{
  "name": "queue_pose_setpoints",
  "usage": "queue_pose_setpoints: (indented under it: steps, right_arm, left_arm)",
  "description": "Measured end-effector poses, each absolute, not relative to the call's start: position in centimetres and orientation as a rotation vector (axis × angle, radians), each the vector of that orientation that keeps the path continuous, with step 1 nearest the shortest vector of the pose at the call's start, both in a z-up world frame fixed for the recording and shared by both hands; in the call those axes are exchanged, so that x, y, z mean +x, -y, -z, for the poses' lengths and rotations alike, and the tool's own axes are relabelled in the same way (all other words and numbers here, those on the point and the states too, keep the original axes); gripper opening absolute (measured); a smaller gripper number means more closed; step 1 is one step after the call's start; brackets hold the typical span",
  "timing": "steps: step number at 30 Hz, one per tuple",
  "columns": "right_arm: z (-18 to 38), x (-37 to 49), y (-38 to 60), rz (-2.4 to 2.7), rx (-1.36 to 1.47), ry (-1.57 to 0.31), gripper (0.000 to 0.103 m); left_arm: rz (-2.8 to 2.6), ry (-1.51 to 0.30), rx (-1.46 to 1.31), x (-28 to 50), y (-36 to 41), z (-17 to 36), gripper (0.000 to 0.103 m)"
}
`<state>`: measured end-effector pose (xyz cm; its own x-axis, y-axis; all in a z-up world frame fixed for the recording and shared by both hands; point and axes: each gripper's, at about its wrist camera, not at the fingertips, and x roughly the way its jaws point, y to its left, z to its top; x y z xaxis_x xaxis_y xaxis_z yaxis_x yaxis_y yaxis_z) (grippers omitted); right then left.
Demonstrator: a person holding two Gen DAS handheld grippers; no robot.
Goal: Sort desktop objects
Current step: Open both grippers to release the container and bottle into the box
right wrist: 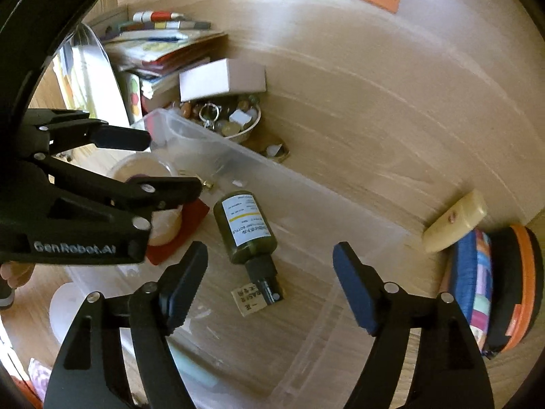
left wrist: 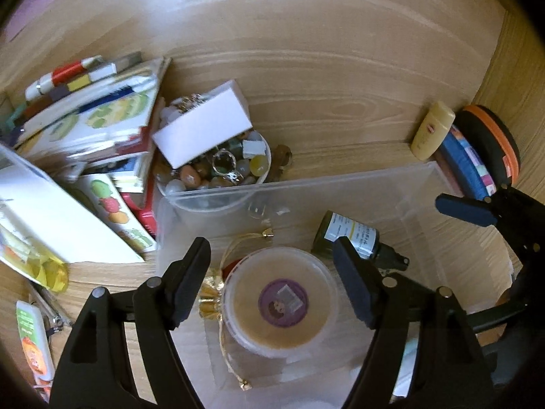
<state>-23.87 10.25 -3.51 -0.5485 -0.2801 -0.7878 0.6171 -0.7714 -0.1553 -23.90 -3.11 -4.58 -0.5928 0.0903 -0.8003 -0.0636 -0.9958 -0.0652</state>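
Both grippers hang over the clear plastic bin (left wrist: pixel 422 184), and the step in hand looks like letting go of things just placed inside it. The left gripper (left wrist: pixel 272 279) is spread wide above the round lidded tub (left wrist: pixel 281 298), its pads on either side of the tub and not pressing it. The right gripper (right wrist: pixel 269 286) is also spread, with the dark green bottle (right wrist: pixel 247 226) lying on its side on the bin floor between and ahead of its fingers, untouched.

To do this well, I would lift each gripper straight up and clear of the bin walls before swinging away, since the two grippers are close together and could knock one another or drag the gold drawstring pouch (left wrist: pixel 211 298) beside the tub.

The bottle has a white label with a yellow band and a black cap pointing towards the near wall. The tub is cream with a purple sticker on its lid.

Farther off, a bowl of stones and trinkets (left wrist: pixel 218 167) and a cream bottle (left wrist: pixel 431 131) sit towards the tabletop's far edge, not yet sorted
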Motion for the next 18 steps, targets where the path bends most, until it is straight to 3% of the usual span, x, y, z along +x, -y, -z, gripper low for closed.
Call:
queue_pose_setpoints:
  steps: [9,18]
  right_arm:
    - [0.8,-22.4,-12.4,2.386,1.023,-0.490,0.078]
    - [-3.2,-18.9,-15.5,2.472,0.890,-0.390,0.090]
  left_arm:
    - [-2.826,0.021,-1.260,-20.6,3.5,1.1,0.090]
    - [-2.895,0.033,-1.152,-16.3,3.9,-2.0,0.093]
